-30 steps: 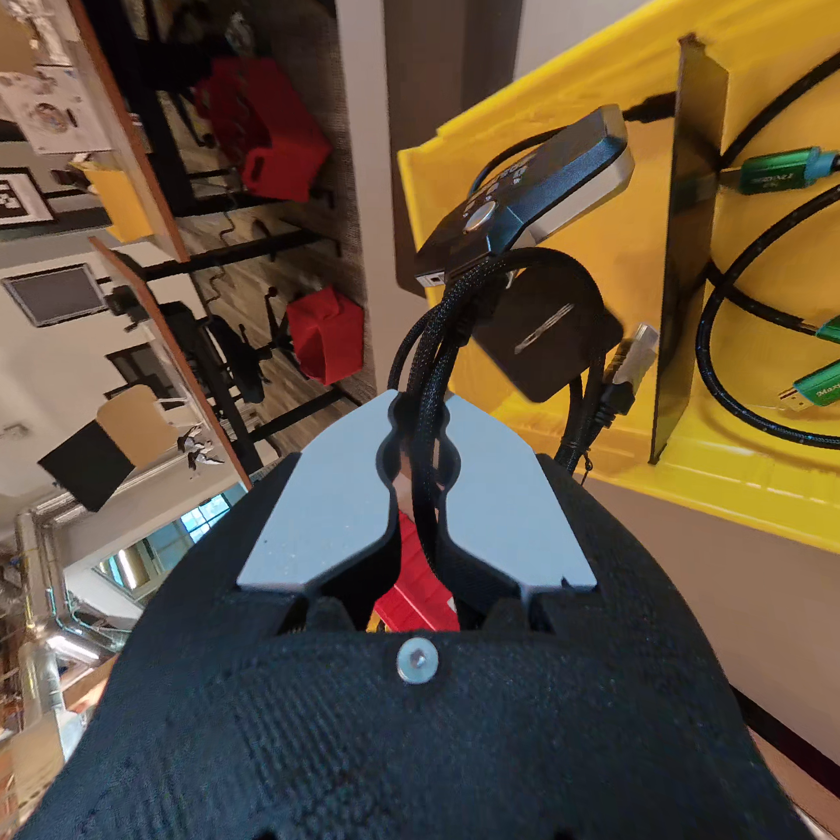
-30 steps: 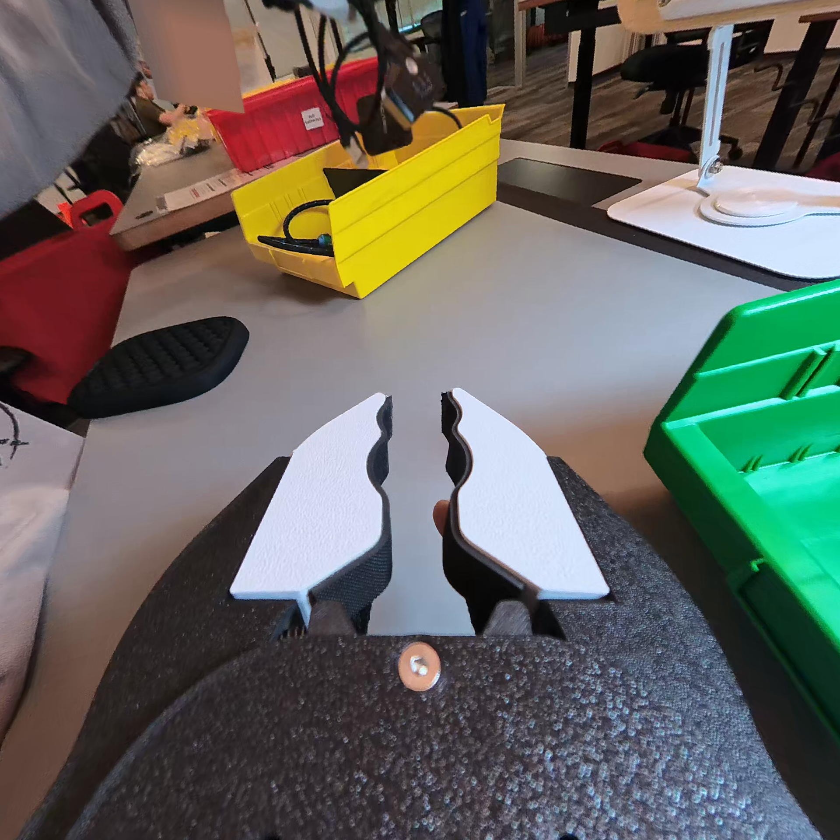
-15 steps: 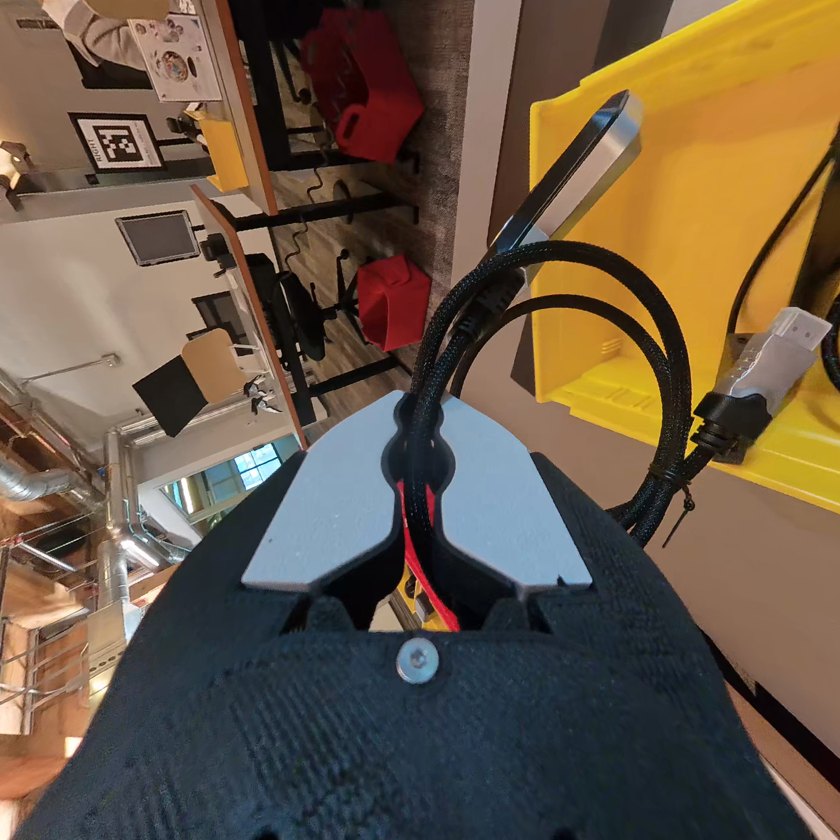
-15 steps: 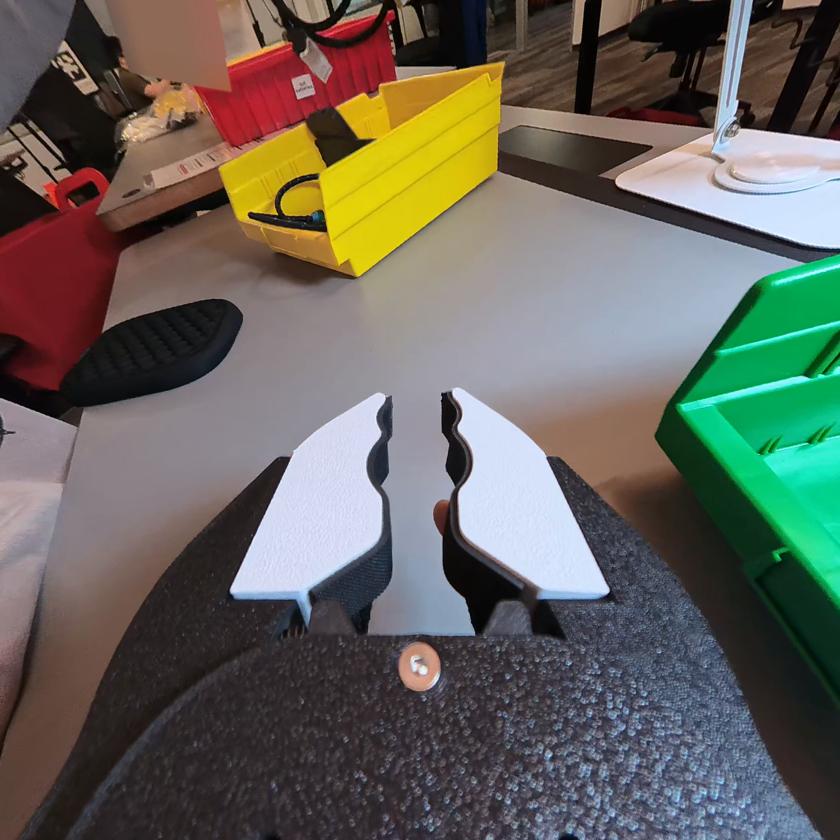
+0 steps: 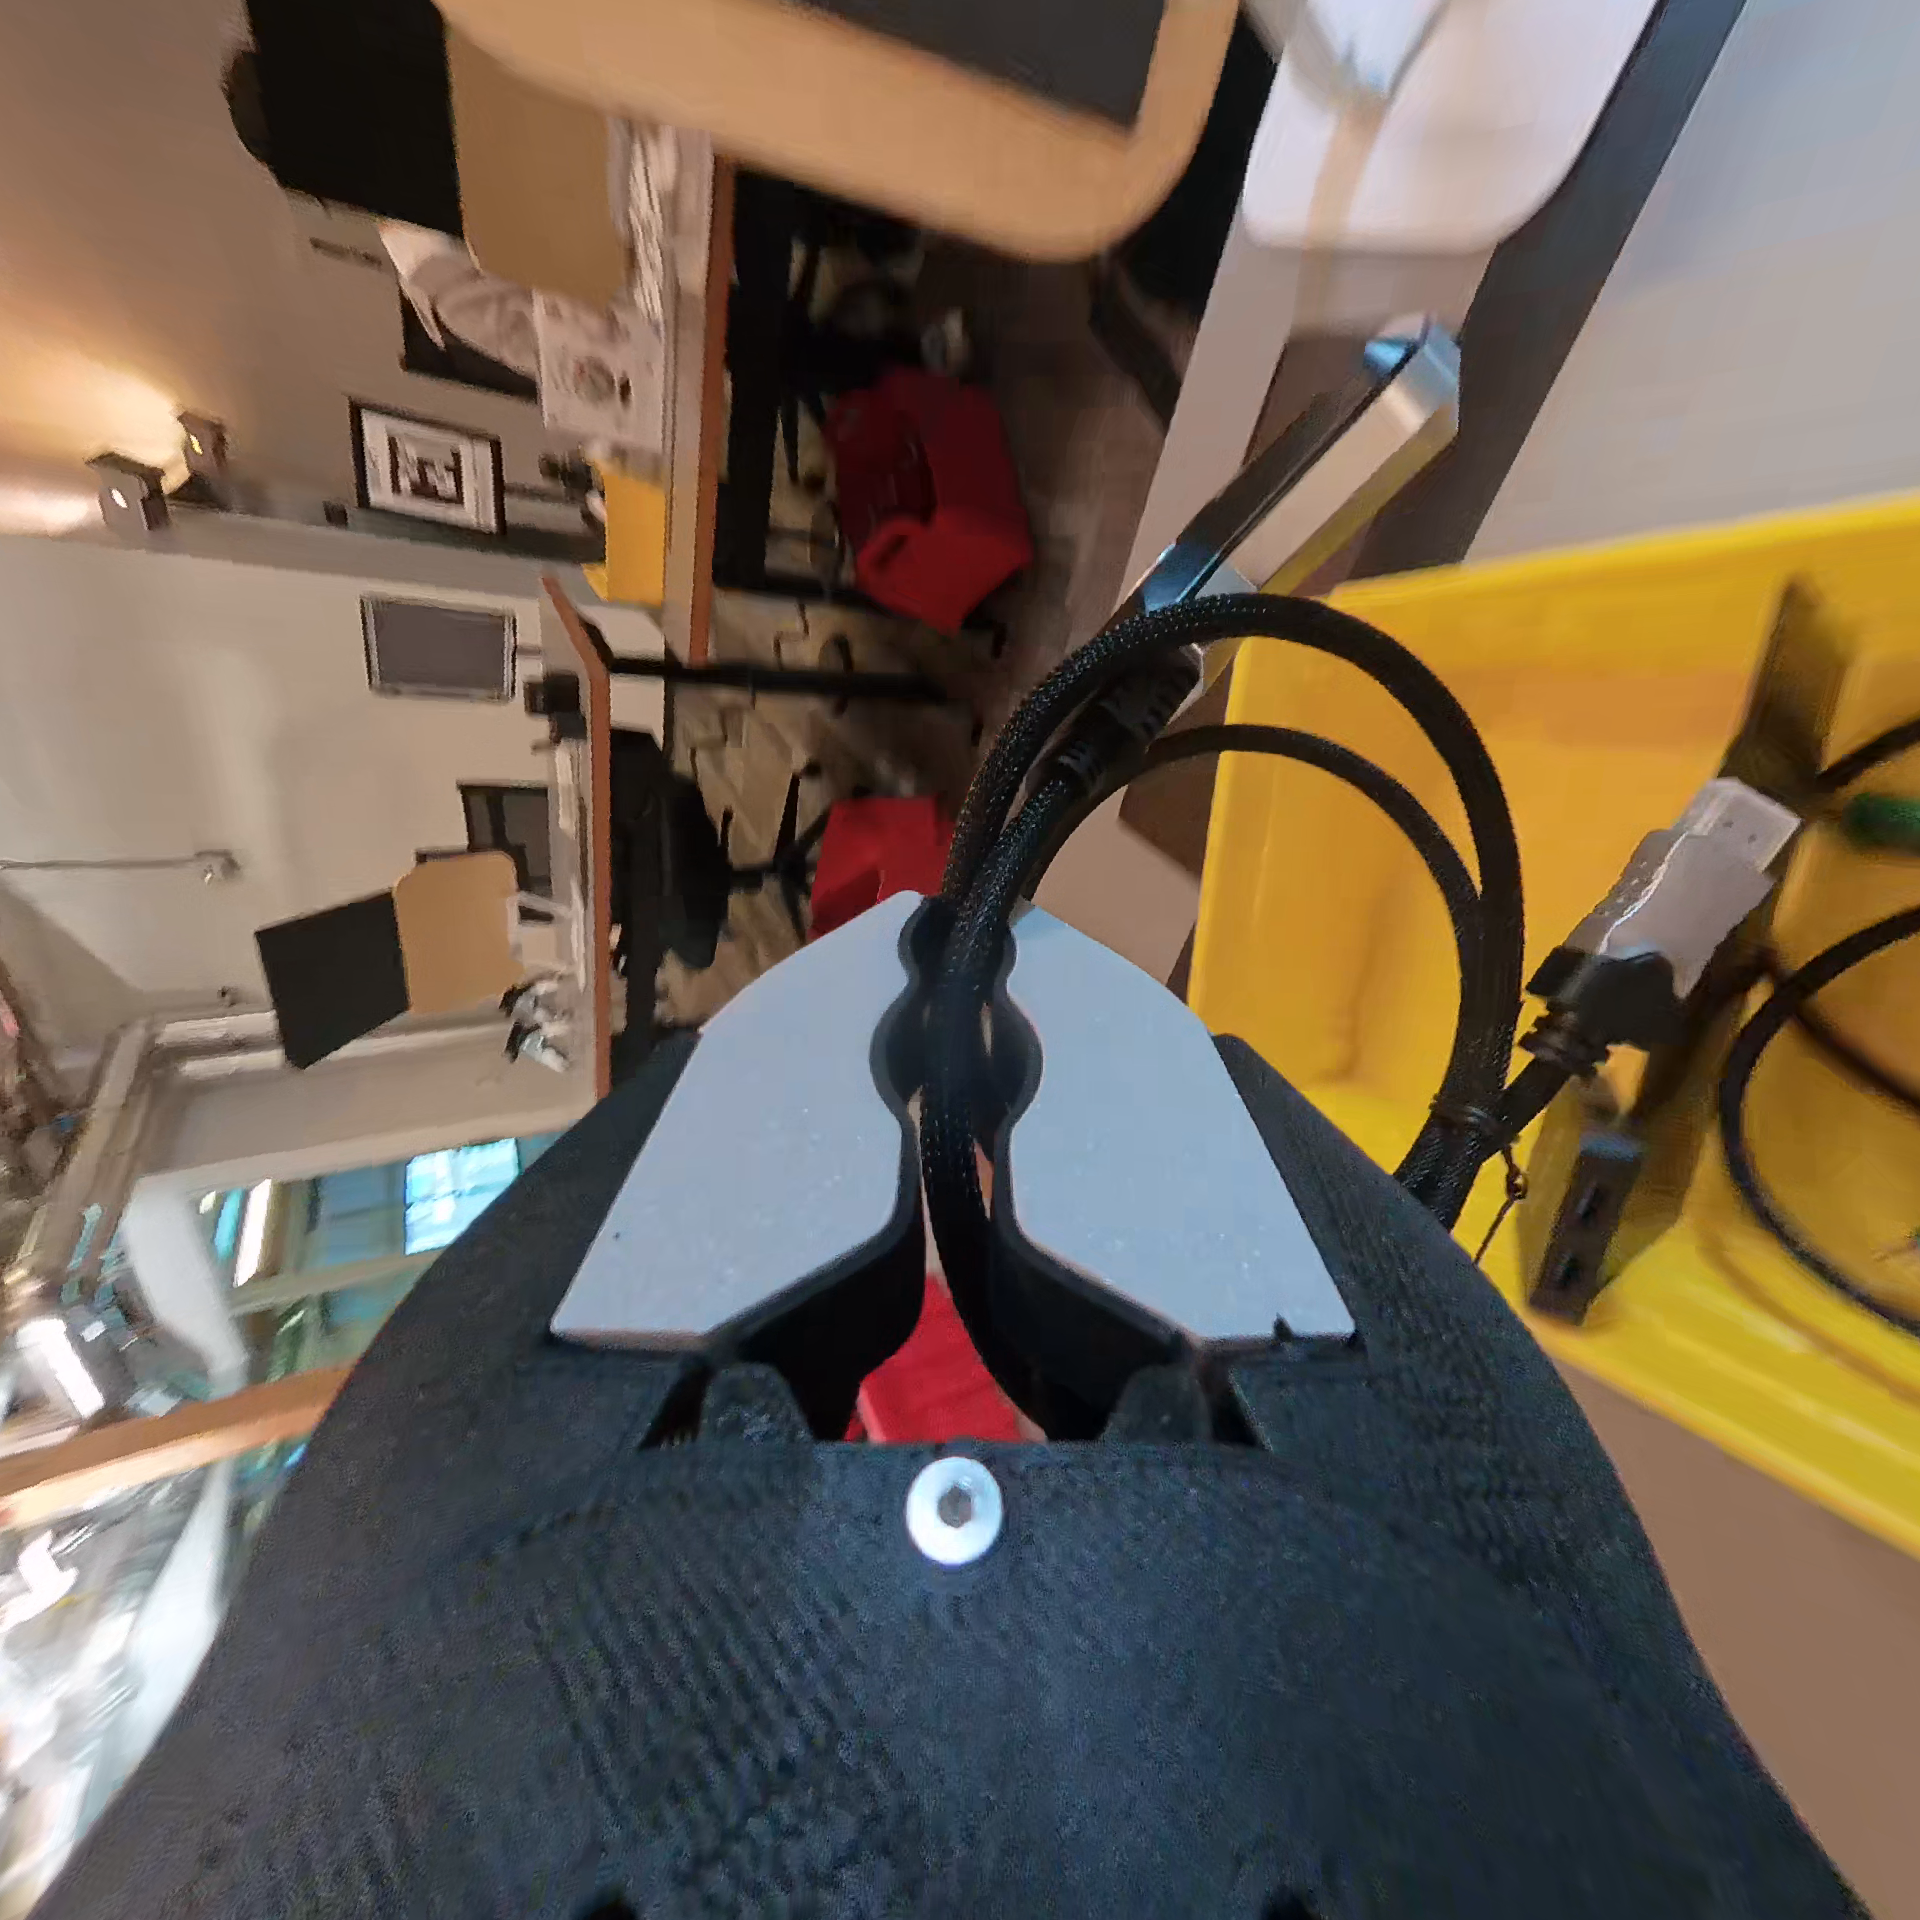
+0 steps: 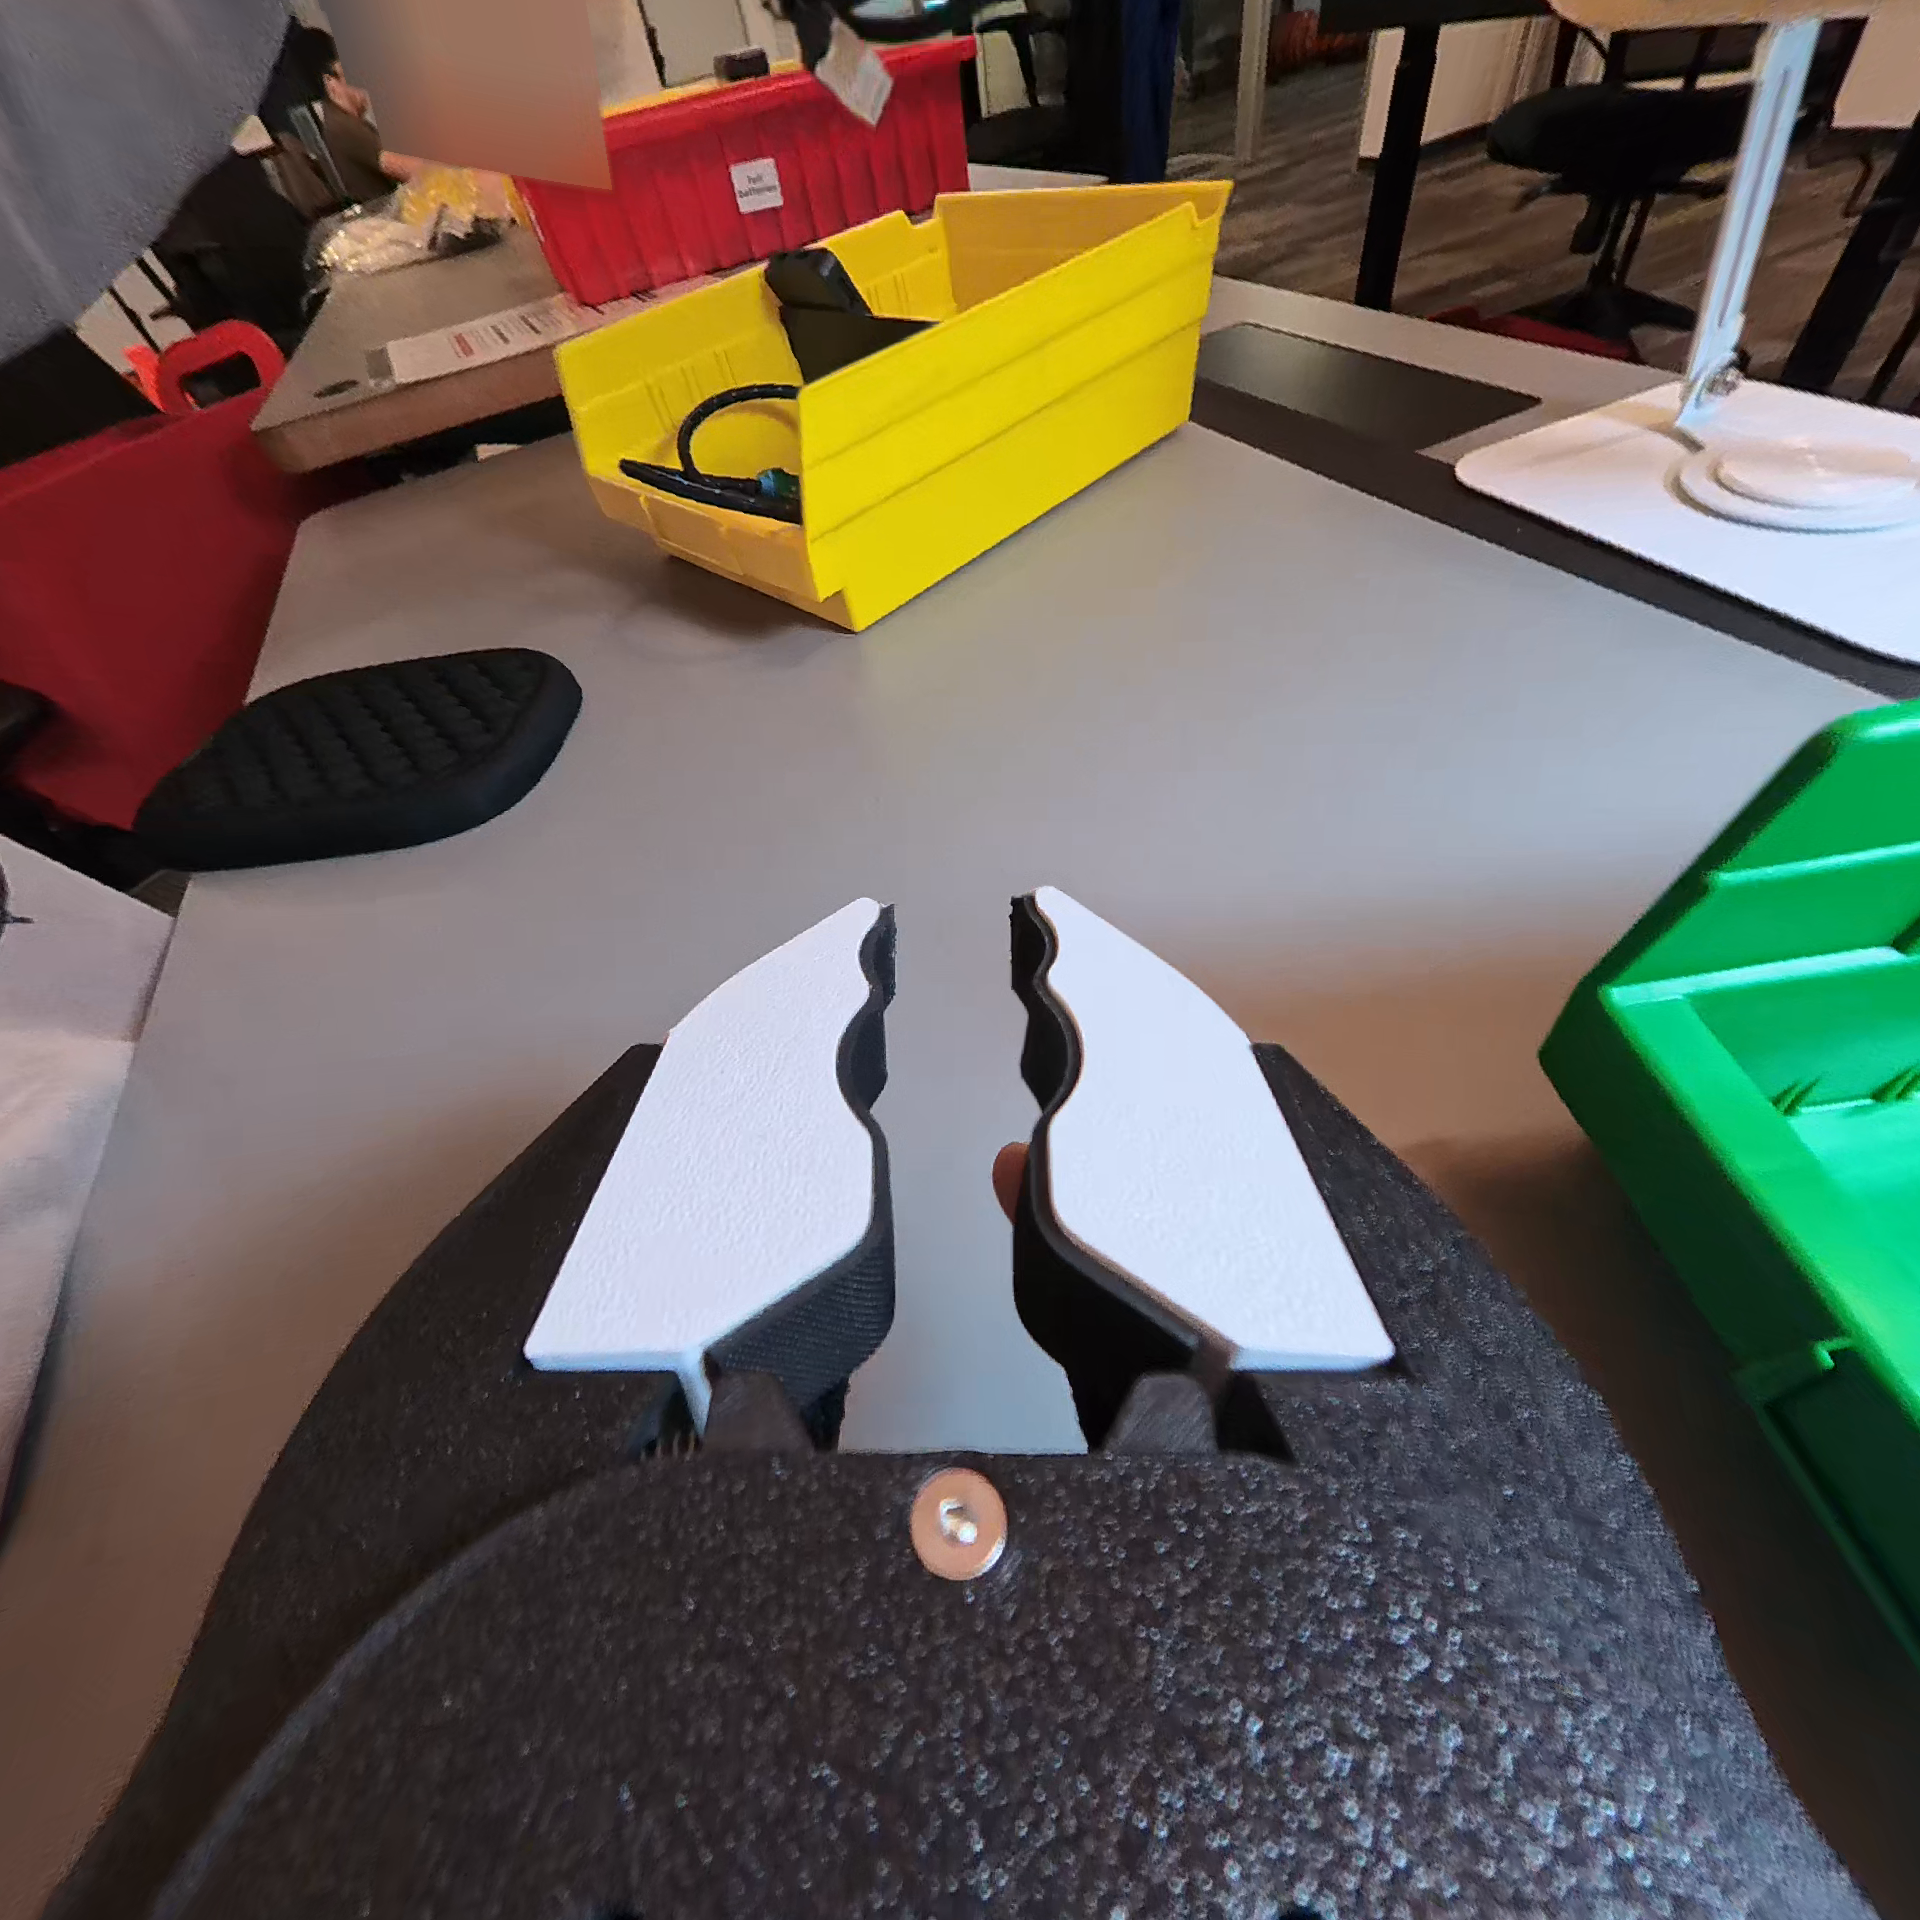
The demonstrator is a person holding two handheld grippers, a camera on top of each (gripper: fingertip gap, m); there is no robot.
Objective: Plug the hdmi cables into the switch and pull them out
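Note:
In the left wrist view my left gripper [image 5: 956, 925] is shut on a black braided hdmi cable [image 5: 985, 810]. The black and silver switch [image 5: 1340, 468] hangs from that cable, seen edge-on, in the air beside the yellow bin [image 5: 1610, 675]. The cable loops round to a free silver hdmi plug [image 5: 1683, 904] that dangles over the bin. My right gripper [image 6: 951, 920] is open and empty, low over the grey table [image 6: 1195, 727]. The yellow bin [image 6: 997, 436] stands far ahead of it, with a black divider [image 6: 821, 312] and more cables [image 6: 727, 462] inside.
A green bin [image 6: 1766, 1091] stands close on the right. A black ribbed pad [image 6: 353, 758] lies at the table's left edge. A white lamp base [image 6: 1714, 488] is at the back right, a red bin [image 6: 748, 177] behind the yellow one. A small black box [image 5: 1579, 1226] lies in the yellow bin. Across from one pair of fingers to the other is roughly 50 cm. The white lamp base [image 6: 1714, 488] is about 40 cm from my right fingertips.
My left gripper has carried the cable and switch up and away from the yellow bin, and its view has swung round. My right gripper has stayed open and almost still.

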